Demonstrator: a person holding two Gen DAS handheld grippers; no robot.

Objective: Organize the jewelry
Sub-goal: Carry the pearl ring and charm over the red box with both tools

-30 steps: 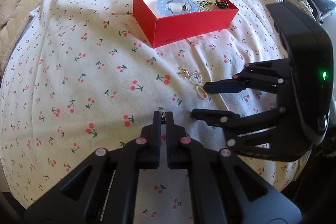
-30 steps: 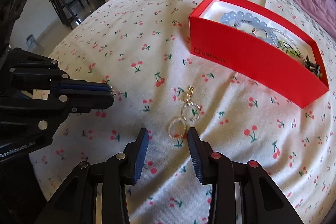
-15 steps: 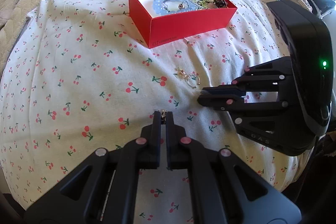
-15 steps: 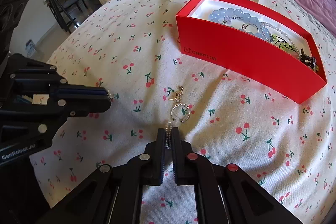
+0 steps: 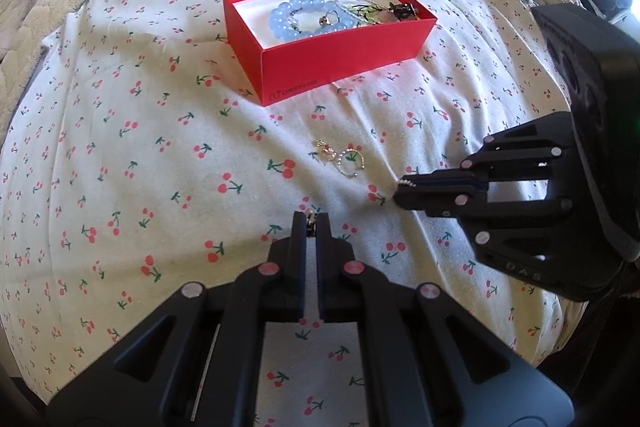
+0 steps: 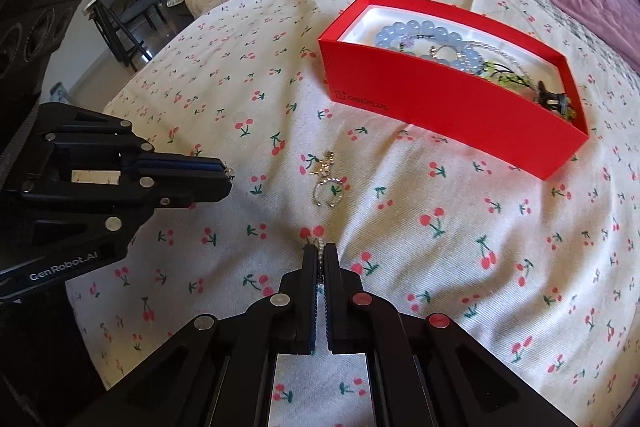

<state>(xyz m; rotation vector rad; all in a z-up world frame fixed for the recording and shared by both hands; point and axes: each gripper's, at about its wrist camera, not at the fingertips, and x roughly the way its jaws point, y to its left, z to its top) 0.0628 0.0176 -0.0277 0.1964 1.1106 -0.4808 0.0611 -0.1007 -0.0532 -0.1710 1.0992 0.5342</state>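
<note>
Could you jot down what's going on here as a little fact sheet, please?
Surface: cherry-print sheet
Red box: open, holds blue bead bracelet and other jewelry
On sheet: small ring-shaped earring, loose
Left gripper: shut on a tiny metal piece
Right gripper: just closed on a beaded ring piece

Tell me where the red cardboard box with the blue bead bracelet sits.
The red cardboard box sits on the cherry-print sheet, upper right in the right wrist view, beyond the loose silver earring.
</note>
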